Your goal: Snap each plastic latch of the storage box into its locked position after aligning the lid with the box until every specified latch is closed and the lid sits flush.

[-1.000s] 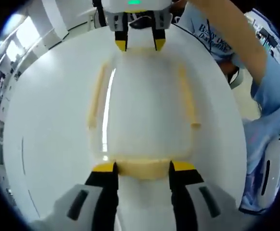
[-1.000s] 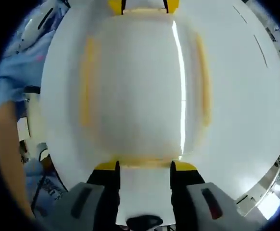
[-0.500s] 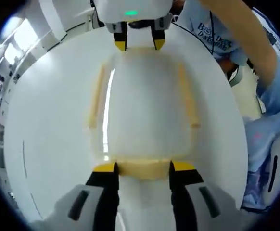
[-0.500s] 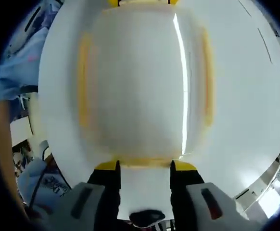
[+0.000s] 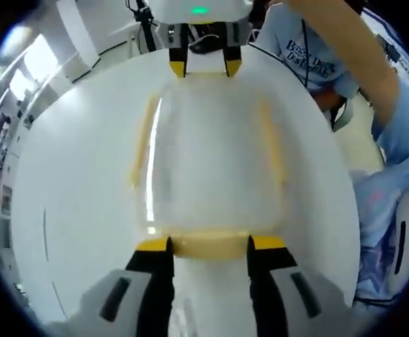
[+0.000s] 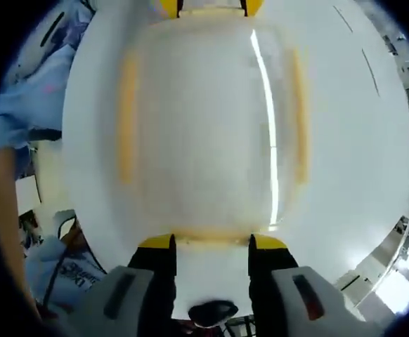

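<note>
While storage box (image 5: 211, 175) sits mid white bench (image 5: 71, 210), lid on, left gripper (image 5: 209, 243) and right gripper (image 6: 210, 242) face opposite end latches (image 5: 211, 246), fingers apart, straddling them. Likely latching step; next: press both ends home, then check side latches.

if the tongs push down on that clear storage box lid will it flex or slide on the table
The storage box looks like thin clear plastic, so the lid may bow a little. Its low, wide shape makes tipping unlikely. The white table looks glossy, so it could slide, though the left tongs and right tongs flank opposite ends.
</note>
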Action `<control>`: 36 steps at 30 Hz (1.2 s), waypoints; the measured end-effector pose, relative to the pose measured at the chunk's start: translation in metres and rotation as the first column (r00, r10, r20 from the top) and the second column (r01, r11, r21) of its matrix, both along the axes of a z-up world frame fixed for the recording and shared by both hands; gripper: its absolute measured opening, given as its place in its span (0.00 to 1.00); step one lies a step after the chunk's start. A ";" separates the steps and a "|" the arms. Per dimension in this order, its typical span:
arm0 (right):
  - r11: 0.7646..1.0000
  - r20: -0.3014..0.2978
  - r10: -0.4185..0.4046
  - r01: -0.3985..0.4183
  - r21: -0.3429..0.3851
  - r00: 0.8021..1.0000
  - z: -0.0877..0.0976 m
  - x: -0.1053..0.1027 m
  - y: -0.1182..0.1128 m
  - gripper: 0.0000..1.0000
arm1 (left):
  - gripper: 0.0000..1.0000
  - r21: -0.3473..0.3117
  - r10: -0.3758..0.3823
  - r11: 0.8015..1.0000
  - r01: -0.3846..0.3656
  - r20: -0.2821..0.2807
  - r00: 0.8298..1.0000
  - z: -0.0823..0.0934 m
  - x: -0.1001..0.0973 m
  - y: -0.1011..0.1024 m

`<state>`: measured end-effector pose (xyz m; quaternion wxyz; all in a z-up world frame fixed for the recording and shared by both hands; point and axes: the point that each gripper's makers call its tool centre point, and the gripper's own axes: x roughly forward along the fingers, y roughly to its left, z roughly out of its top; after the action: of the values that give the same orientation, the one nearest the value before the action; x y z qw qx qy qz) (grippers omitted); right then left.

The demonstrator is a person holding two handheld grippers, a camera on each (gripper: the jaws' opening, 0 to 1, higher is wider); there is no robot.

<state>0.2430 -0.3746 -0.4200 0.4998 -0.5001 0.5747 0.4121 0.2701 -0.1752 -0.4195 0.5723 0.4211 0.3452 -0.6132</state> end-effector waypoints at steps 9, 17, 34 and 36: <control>1.000 0.049 0.014 -0.014 0.012 0.999 0.030 0.003 0.008 0.39 | 0.40 -0.013 -0.002 1.000 0.002 0.021 1.000 0.023 0.002 0.008; 0.998 0.084 0.035 -0.038 0.039 0.996 0.045 0.009 0.024 0.39 | 0.40 -0.023 0.003 1.000 -0.002 0.034 0.999 0.046 0.005 0.024; 0.982 0.117 0.057 -0.077 0.175 0.992 0.061 0.014 0.068 0.39 | 0.40 -0.049 0.011 0.999 -0.012 -0.025 1.000 0.069 0.008 0.065; 0.978 0.119 0.059 -0.081 0.192 0.991 0.063 0.014 0.072 0.38 | 0.40 -0.056 0.008 0.998 -0.010 -0.030 1.000 0.071 0.007 0.069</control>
<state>0.2570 -0.3029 -0.3570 0.5633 -0.4909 0.4842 0.4554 0.2775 -0.1061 -0.3485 0.5816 0.3940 0.3381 -0.6263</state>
